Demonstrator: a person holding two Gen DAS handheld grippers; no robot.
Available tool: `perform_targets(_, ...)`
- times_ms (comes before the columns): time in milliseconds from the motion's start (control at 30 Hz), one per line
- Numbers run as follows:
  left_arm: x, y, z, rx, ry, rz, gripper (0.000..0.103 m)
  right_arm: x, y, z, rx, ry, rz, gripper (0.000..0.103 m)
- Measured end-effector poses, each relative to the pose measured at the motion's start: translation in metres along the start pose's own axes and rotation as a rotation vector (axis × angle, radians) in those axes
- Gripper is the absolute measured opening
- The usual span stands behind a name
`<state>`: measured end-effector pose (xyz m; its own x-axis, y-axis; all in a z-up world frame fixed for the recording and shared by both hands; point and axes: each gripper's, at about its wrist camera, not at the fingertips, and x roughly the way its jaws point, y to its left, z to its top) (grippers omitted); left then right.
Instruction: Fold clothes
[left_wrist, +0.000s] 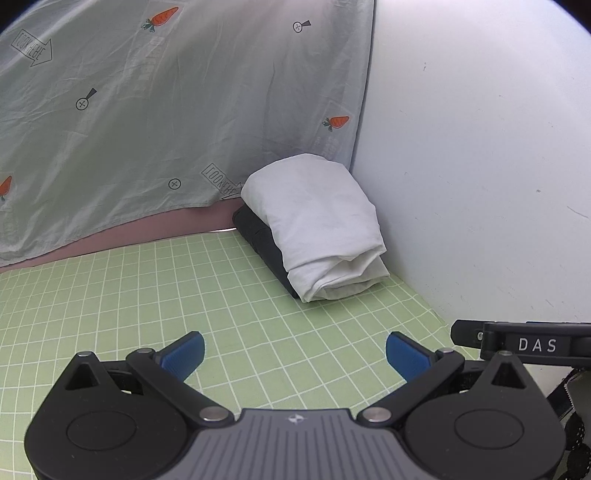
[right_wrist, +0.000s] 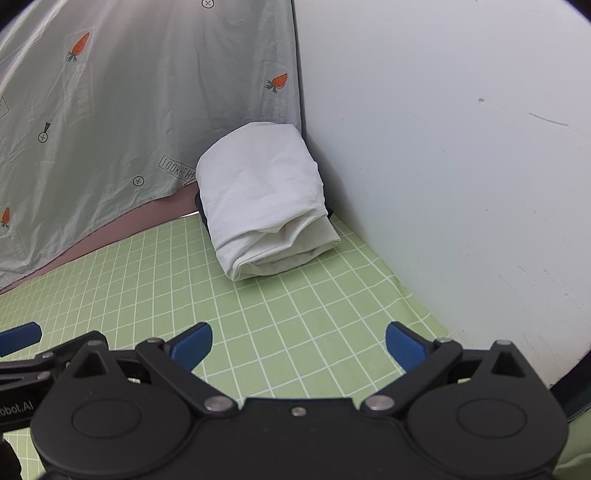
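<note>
A folded white garment (left_wrist: 317, 225) (right_wrist: 264, 199) lies on top of a folded dark garment (left_wrist: 264, 242) (right_wrist: 201, 206) in the far corner of the green checked sheet (left_wrist: 147, 295) (right_wrist: 258, 314). My left gripper (left_wrist: 295, 354) hovers open over the sheet, well short of the pile, nothing between its blue pads. My right gripper (right_wrist: 299, 349) is open too, empty, just to the right of the left one; part of it (left_wrist: 517, 343) shows at the left wrist view's right edge. One blue fingertip of the left gripper (right_wrist: 20, 338) shows at the right wrist view's left edge.
A grey printed cloth with carrots (left_wrist: 166, 110) (right_wrist: 129, 110) hangs behind the bed, above a pink strip (left_wrist: 129, 236). A white wall (left_wrist: 480, 166) (right_wrist: 443, 166) closes the right side, right next to the pile.
</note>
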<state>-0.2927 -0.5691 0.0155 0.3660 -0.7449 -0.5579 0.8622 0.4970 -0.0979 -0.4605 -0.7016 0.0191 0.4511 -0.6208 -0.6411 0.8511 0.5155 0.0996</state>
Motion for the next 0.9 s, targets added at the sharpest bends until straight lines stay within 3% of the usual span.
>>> perform_targets(467, -0.005, 0.005, 0.008, -0.029, -0.055, 0.015, 0.103, -0.004, -0.001, 0.000, -0.008, -0.006, 0.008, 0.101)
perform_targets(900, 0.000, -0.007, 0.011, 0.023, -0.060, -0.012, 0.103, -0.004, -0.012, 0.002, 0.027, -0.010, -0.022, 0.101)
